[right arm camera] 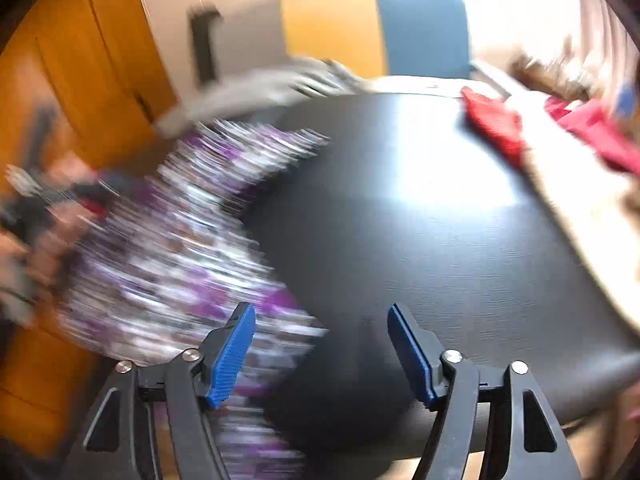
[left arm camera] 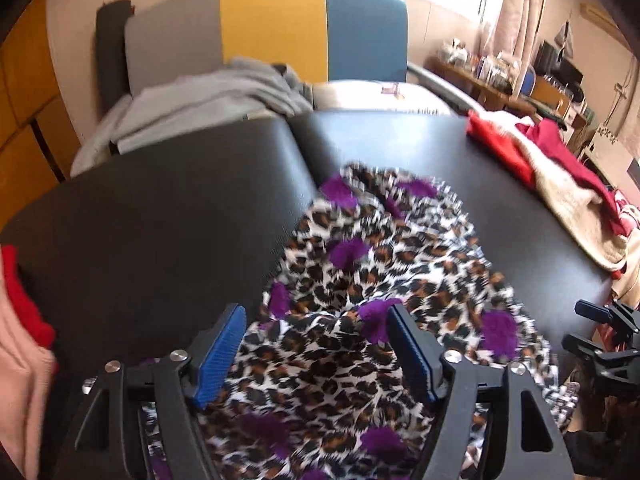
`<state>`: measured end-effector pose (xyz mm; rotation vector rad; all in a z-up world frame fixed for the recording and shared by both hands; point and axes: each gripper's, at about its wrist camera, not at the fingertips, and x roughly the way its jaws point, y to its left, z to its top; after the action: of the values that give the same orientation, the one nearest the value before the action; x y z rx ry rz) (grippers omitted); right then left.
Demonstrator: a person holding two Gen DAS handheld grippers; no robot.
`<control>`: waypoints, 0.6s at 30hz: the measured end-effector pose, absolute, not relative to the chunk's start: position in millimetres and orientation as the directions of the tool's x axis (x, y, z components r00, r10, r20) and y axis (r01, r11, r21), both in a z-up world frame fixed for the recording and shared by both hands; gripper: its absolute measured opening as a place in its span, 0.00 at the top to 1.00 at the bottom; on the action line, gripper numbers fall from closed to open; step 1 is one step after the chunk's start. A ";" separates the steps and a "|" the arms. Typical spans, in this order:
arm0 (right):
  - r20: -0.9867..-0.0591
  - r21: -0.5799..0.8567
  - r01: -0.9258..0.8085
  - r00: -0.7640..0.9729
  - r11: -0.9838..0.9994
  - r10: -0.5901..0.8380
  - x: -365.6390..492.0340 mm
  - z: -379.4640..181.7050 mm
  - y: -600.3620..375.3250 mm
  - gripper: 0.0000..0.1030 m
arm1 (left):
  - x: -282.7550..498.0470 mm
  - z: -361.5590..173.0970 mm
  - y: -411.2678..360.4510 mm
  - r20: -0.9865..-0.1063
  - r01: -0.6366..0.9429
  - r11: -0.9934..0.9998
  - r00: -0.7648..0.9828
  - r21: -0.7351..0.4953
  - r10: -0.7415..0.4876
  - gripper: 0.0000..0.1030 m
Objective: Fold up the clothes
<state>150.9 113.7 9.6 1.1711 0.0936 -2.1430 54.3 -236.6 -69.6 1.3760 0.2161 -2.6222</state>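
A leopard-print garment with purple patches lies crumpled on the black table, reaching from mid-table to the near edge. My left gripper hovers open right above its near part, blue pads spread wide, nothing between them. In the right wrist view the same garment is a motion-blurred mass at the left. My right gripper is open over bare black table, its left pad by the cloth's edge. The right gripper also shows at the right edge of the left wrist view.
A pile of red and cream clothes lies along the table's right side. Grey garments rest on a grey, yellow and blue chair behind the table. Pink and red cloth sits at the left edge. Wooden cabinets stand at left.
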 end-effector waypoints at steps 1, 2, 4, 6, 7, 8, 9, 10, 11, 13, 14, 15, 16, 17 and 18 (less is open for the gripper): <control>-0.788 0.194 0.591 -0.382 -0.783 -0.483 146.0 5.5 119.9 0.38 | 54.2 -75.7 -238.0 -0.831 0.223 -0.974 -0.549 -0.049 -0.084 0.30; -0.805 0.138 0.585 -0.403 -0.799 -0.435 141.1 1.4 126.2 0.38 | 57.9 -82.2 -240.4 -0.838 0.229 -0.972 -0.539 -0.046 -0.087 0.30; -0.820 0.076 0.647 -0.392 -0.758 -0.417 141.1 -11.7 105.1 0.38 | 68.5 -94.9 -245.1 -0.853 0.246 -0.969 -0.509 -0.019 -0.113 0.30; -0.812 -0.032 0.697 -0.436 -0.716 -0.388 139.6 -15.6 83.1 0.33 | 86.3 -112.4 -256.4 -0.878 0.283 -0.958 -0.447 0.042 -0.170 0.30; -0.804 -0.090 0.716 -0.462 -0.693 -0.373 138.6 -16.8 72.5 0.31 | 97.3 -118.6 -263.3 -0.880 0.304 -0.951 -0.437 0.050 -0.186 0.27; -0.801 -0.131 0.708 -0.488 -0.694 -0.346 128.4 -15.4 69.5 0.16 | 111.2 -120.7 -271.8 -0.879 0.335 -0.941 -0.436 0.042 -0.194 0.26; -0.799 -0.166 0.691 -0.512 -0.704 -0.315 115.2 -13.1 69.0 0.03 | 126.0 -121.8 -281.0 -0.877 0.370 -0.929 -0.436 0.029 -0.201 0.23; -0.798 -0.186 0.672 -0.529 -0.717 -0.289 97.3 -13.6 70.9 0.00 | 139.7 -122.3 -289.3 -0.876 0.406 -0.913 -0.429 0.029 -0.218 0.21; -0.797 -0.188 0.653 -0.538 -0.733 -0.275 74.1 -23.9 69.4 0.01 | 154.0 -122.8 -297.4 -0.877 0.444 -0.895 -0.416 0.034 -0.240 0.20; -0.783 -0.241 0.593 -0.587 -0.768 -0.207 29.8 -25.6 72.0 0.01 | 175.0 -123.1 -307.8 -0.884 0.497 -0.867 -0.391 0.033 -0.258 0.19; -0.773 -0.278 0.559 -0.613 -0.781 -0.164 12.1 -24.9 69.2 0.01 | 184.8 -122.5 -310.9 -0.889 0.521 -0.852 -0.367 0.049 -0.275 0.19; -0.761 -0.314 0.523 -0.638 -0.792 -0.120 -5.5 -24.1 66.3 0.01 | 191.4 -122.0 -312.2 -0.893 0.536 -0.841 -0.342 0.069 -0.291 0.19; -0.753 -0.346 0.483 -0.654 -0.804 -0.070 -25.0 -22.4 69.4 0.01 | 196.2 -121.4 -312.8 -0.899 0.546 -0.834 -0.319 0.085 -0.300 0.19; -0.745 -0.376 0.441 -0.667 -0.815 -0.017 -45.1 -20.3 74.3 0.01 | 200.0 -119.2 -313.9 -0.907 0.554 -0.828 -0.301 0.086 -0.296 0.20; -0.746 -0.381 0.419 -0.666 -0.824 0.006 -57.9 -20.5 77.3 0.02 | 203.4 -116.4 -315.3 -0.915 0.563 -0.822 -0.285 0.081 -0.285 0.26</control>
<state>-57.9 77.3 -20.5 1.1436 0.7957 -2.5479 203.4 -315.3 -116.4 1.4417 0.3506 -2.1331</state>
